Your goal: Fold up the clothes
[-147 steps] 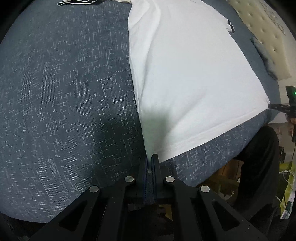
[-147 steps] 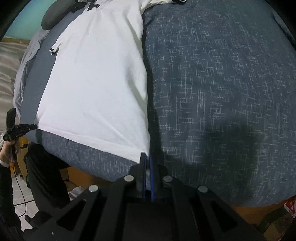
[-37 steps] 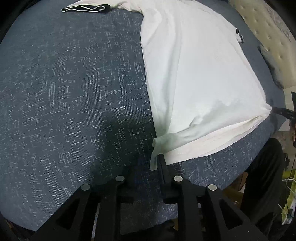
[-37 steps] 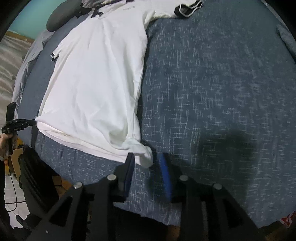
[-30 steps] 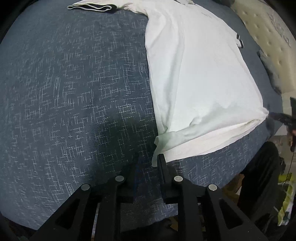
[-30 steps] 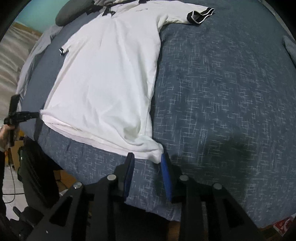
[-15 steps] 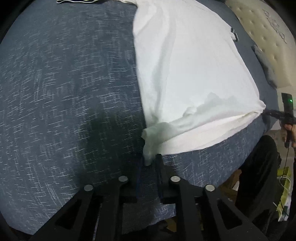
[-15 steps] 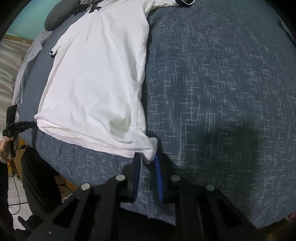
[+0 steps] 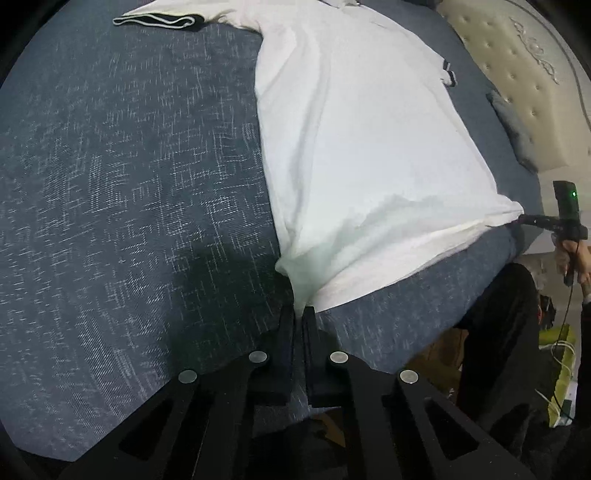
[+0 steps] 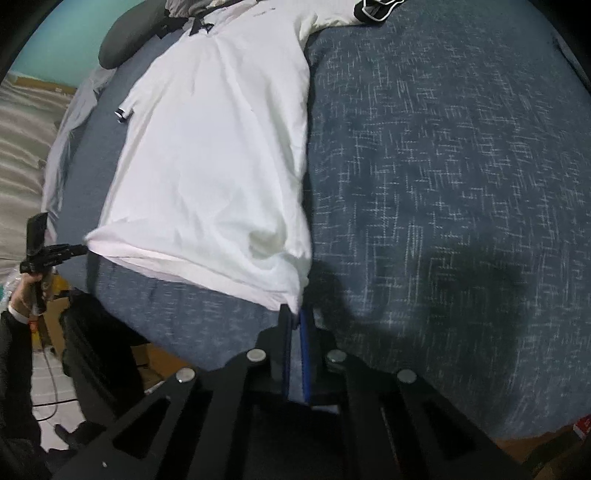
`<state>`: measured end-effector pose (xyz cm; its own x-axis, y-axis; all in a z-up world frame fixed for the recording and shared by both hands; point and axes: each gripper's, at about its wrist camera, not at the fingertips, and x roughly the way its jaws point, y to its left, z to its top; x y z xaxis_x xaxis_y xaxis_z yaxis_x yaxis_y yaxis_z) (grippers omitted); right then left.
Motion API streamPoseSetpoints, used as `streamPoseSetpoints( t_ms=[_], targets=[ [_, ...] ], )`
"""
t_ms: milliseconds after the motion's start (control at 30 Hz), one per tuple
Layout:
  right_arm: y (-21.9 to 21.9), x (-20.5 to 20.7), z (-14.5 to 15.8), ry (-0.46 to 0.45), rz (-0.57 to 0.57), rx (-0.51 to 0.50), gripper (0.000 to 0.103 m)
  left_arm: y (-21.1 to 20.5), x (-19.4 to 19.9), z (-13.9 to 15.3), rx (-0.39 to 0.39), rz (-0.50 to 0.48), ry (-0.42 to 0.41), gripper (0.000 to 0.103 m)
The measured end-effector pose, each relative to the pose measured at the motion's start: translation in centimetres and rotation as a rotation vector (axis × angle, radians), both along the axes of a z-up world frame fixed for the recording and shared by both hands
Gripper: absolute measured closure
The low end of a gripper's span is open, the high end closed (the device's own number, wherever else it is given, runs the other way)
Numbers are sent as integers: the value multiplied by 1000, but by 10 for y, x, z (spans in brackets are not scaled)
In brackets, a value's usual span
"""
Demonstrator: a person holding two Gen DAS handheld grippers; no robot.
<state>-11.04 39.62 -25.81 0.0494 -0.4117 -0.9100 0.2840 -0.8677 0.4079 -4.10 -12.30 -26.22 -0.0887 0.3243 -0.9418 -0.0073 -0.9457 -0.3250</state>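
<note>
A white t-shirt (image 9: 362, 147) with black sleeve trim lies spread on a dark blue bedspread (image 9: 129, 184), collar end far from me. My left gripper (image 9: 299, 314) is shut on one bottom hem corner, lifted a little and bunched. My right gripper (image 10: 294, 315) is shut on the other hem corner of the shirt (image 10: 214, 147). Each gripper shows in the other's view, at the far hem corner: the right one (image 9: 532, 220) and the left one (image 10: 70, 251).
A padded beige headboard (image 9: 517, 74) stands at the right of the left view. A dark pillow (image 10: 129, 33) and grey cloth (image 10: 70, 122) lie at the bed's far end. The bed edge is near me; my dark trousers (image 9: 502, 332) and floor clutter lie below it.
Both grippers opened and let go of the hem corners about a second ago, then closed again on them. The hem is now bunched and lifted at both corners.
</note>
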Motion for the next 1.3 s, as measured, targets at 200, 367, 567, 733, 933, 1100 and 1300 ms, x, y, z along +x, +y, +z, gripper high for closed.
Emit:
streamPoseSetpoints(
  t_ms=[200,367,567,733,933,1100,1300],
  targets=[
    [8,7,21,-37,14,-36,99,-2,40,2,2,-27,-9,99],
    [13,6,12,-68,-11,-23,99,-4,44,-9,-4,-26,-44,99],
    [17,5,6,-92,-20,-56,99,-11,51,-6,8,-24,-46,99],
    [19,7,19,-100,-12,-89,99,-8,48,0,14,-33,-35,99],
    [23,1,7,-88,-43,-50,99,6,18,-39,-20,-17,-79,99],
    [21,-5,-11,-32,-61,-7,99,5,10,-59,-46,2,-84,98],
    [14,-12,-25,28,-67,43,99,7,2,-69,-51,16,-69,98]
  ],
)
